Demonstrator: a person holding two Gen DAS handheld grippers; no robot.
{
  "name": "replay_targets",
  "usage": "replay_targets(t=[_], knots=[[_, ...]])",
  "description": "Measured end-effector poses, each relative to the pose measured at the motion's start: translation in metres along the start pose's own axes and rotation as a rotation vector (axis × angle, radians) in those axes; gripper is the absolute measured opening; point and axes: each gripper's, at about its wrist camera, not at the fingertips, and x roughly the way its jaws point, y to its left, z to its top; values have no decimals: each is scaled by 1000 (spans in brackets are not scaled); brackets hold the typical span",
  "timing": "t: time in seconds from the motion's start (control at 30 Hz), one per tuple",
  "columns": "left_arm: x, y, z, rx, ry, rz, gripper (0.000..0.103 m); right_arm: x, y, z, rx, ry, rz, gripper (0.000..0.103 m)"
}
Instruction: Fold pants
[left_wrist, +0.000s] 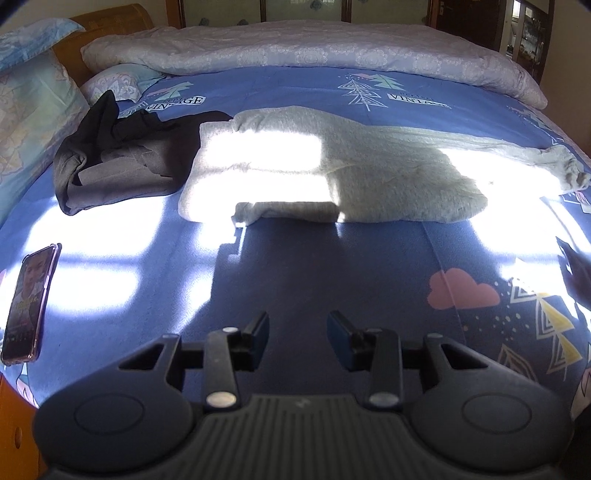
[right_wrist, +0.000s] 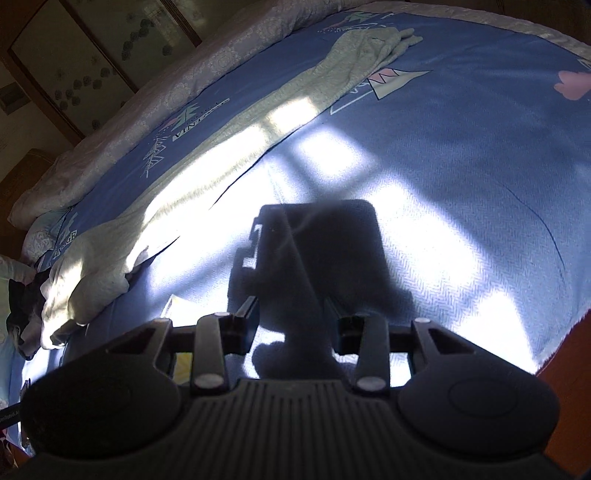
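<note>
Pale grey pants (left_wrist: 332, 162) lie lengthwise across the middle of the left wrist frame on a blue patterned bed (left_wrist: 332, 266), apparently folded leg over leg, the cuffs trailing toward the right edge. The cross folds appear not yet made. A dark garment (left_wrist: 122, 158) sits bunched at their left end, a phone (left_wrist: 27, 302) at lower left. Both the left hand-held gripper (left_wrist: 298, 332) and right hand-held gripper (right_wrist: 291, 317) hover spread and empty over bare sheet, short of the cloth.
</note>
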Motion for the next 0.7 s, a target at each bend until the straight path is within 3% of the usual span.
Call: replay_targets(t=[0.13,0.47,0.7], knots=[[5,5,1,-27,9,-16,37,3,-2,-2,2,5,6,41],[17,22,20,-192,40,-258,48,3,-5,0,-12,1,15,40],[32,10,29,-227,72,-308,51,4,-6,0,-30,3,21,40]])
